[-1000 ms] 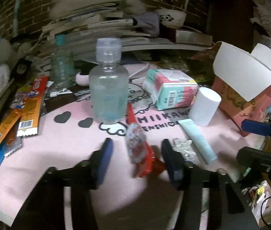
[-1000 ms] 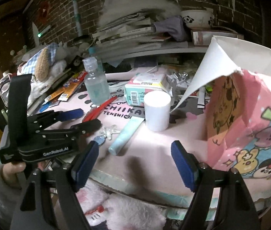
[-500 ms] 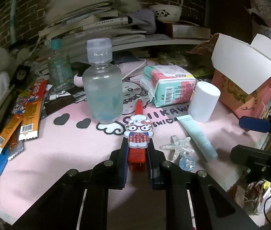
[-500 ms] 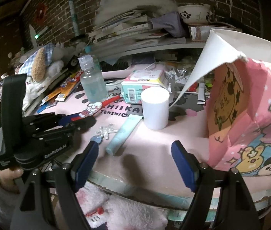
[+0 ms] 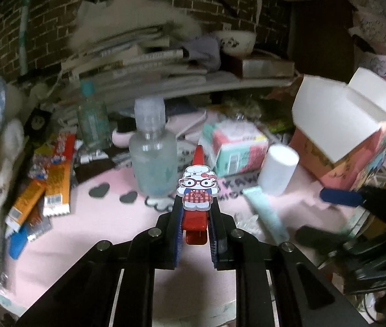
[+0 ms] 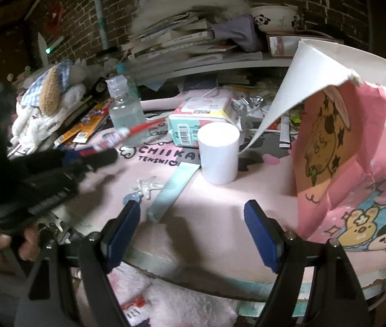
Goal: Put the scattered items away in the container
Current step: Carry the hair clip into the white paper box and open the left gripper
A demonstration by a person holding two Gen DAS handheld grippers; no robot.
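Note:
My left gripper (image 5: pixel 195 218) is shut on a red clip with a cartoon cat charm (image 5: pixel 197 190), lifted a little off the pink mat (image 5: pixel 84 234). In the right wrist view the same red clip (image 6: pixel 135 132) sticks out from the left gripper (image 6: pixel 105 156) at the left. My right gripper (image 6: pixel 193 226) stands open near the table's front edge, with nothing between its fingers. The pink cartoon bag (image 6: pixel 356 163) with white flaps stands open at the right, also in the left view as the pink bag (image 5: pixel 348 125).
On the mat lie a clear bottle (image 5: pixel 153 152), a white cup (image 6: pixel 219 155), a mint tube (image 6: pixel 172 193), a clear star trinket (image 6: pixel 145 189) and a tissue pack (image 5: pixel 236 150). Snack wrappers (image 5: pixel 48 179) lie left. Stacked books (image 5: pixel 144 62) crowd the back.
The left gripper's jaws closed on the red clip, then lifted it off the mat. The right gripper stayed where it was, still open.

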